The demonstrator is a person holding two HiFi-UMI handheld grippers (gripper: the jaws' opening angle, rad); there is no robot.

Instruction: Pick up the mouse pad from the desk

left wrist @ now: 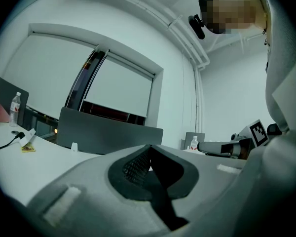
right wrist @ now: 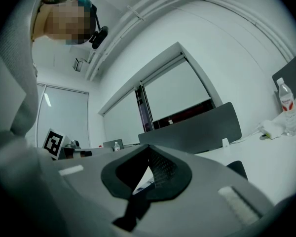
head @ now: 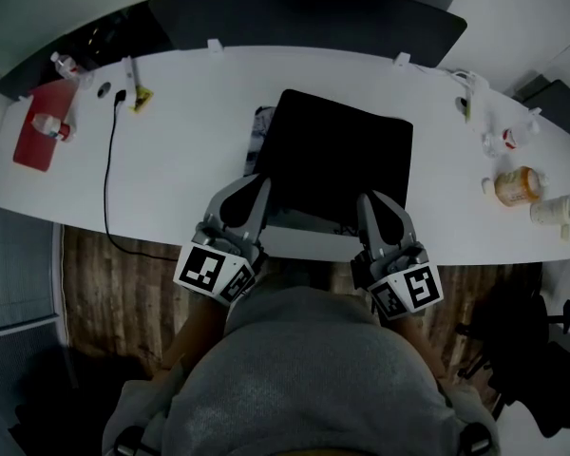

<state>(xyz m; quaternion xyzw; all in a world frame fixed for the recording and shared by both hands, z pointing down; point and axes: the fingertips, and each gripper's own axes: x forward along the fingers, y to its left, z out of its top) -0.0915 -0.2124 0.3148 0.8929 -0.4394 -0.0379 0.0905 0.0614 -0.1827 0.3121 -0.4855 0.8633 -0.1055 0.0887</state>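
Head view: left tongs [head: 260, 184] and right tongs [head: 369, 201] pinch the mouse pad [head: 337, 155] at its near edge; we should lift the 2 evenly.

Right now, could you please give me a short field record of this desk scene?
Surface: long white desk
Item: black rectangular mouse pad, centre of desk
Left gripper: shut on the pad's near left corner
Right gripper: shut on its near right corner
Left end: red flat board
Right end: orange pill bottle
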